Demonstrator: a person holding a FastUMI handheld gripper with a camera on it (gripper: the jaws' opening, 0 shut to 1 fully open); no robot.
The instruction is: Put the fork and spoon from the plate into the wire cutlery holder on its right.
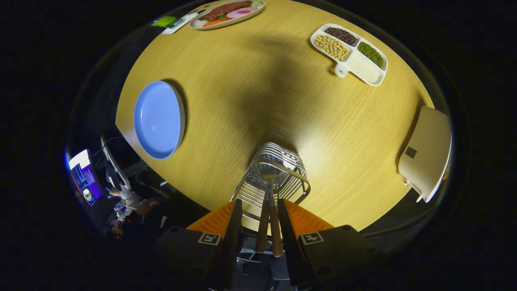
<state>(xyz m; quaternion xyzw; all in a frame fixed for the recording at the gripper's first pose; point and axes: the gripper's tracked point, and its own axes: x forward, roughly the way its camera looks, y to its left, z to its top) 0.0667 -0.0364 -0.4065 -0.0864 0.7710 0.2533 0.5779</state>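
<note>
Jaws (259, 226) parted, just clear of two wooden-handled utensils (270, 226), gripping nothing. Fork and spoon upright in silver wire cutlery holder (271, 178), heads down inside. Left of holder on round wooden tabletop (258, 93), bare blue round plate (158, 120). Beyond holder, white divided dish of beans (349, 52).

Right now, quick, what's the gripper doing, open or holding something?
Gripper: open, fingers either side of two wooden cutlery handles standing in the wire cutlery holder, not pressing them.

Camera rides the tongs (259, 226), looking steeply down (close) at table (258, 101)
</note>
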